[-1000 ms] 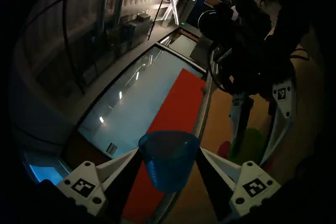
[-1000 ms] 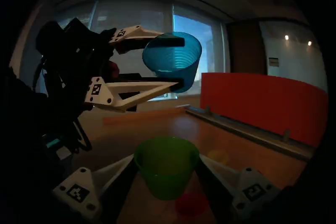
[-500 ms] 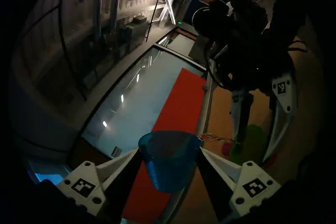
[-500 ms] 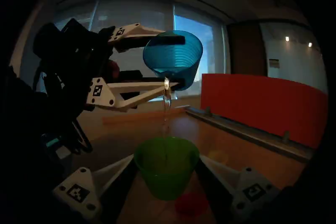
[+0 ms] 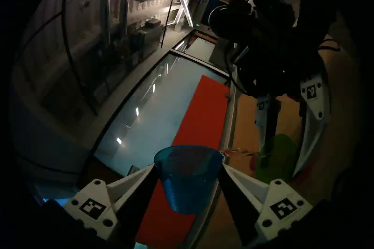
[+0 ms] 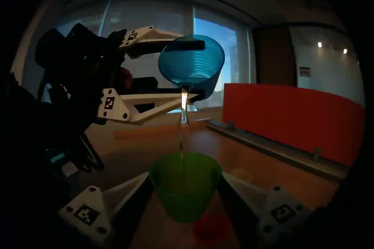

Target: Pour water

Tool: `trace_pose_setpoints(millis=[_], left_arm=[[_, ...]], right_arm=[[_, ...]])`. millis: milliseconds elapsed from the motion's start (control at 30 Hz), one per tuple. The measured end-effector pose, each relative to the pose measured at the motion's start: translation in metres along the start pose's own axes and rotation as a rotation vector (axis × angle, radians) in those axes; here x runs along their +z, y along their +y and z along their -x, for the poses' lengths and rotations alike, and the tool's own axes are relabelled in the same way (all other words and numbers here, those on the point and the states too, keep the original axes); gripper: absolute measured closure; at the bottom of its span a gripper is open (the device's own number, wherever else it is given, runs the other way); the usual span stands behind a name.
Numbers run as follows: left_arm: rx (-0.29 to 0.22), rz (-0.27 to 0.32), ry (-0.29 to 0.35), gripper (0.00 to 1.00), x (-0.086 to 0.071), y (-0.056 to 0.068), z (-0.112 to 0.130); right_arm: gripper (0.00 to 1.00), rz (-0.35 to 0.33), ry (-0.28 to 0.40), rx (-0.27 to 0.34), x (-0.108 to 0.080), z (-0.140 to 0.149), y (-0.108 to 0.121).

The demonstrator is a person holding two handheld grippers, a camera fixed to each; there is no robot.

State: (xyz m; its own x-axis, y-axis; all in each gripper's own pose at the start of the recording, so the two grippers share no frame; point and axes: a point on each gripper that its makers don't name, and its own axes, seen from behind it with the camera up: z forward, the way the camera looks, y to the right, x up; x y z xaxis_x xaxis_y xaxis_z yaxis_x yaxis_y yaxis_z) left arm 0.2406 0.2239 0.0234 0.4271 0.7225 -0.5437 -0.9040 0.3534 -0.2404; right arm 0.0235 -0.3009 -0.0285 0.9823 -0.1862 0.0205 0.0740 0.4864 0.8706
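Note:
My left gripper [image 5: 188, 181] is shut on a blue ribbed cup [image 5: 187, 179], held tipped on its side. In the right gripper view the same blue cup [image 6: 191, 64] hangs high, mouth toward me, between the left gripper's white fingers [image 6: 145, 104]. A thin stream of water [image 6: 182, 118] falls from its rim into the green cup [image 6: 185, 186]. My right gripper [image 6: 185, 193] is shut on that green cup, held upright below the blue one. From the left gripper's camera the green cup [image 5: 279, 158] sits at the right between the right gripper's fingers [image 5: 313, 123].
A wooden table [image 6: 262, 165] lies under both cups, with a red partition panel [image 6: 299, 118] and a metal rail [image 6: 276, 148] along its far edge. A small red round thing [image 6: 210, 225] lies on the table under the green cup. Windows [image 6: 215, 29] stand behind.
The blue cup has tipped further. A second ago no water fell; half a second ago a stream began, and it still runs into the green cup.

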Motion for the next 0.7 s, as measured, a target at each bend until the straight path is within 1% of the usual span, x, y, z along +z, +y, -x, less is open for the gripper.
trace_pose_setpoints(millis=[700], left_arm=[[0.071, -0.016, 0.004, 0.15, -0.0065, -0.0039, -0.0052]], right_arm=[[0.1, 0.001, 0.005, -0.009, -0.003, -0.0019, -0.0018]])
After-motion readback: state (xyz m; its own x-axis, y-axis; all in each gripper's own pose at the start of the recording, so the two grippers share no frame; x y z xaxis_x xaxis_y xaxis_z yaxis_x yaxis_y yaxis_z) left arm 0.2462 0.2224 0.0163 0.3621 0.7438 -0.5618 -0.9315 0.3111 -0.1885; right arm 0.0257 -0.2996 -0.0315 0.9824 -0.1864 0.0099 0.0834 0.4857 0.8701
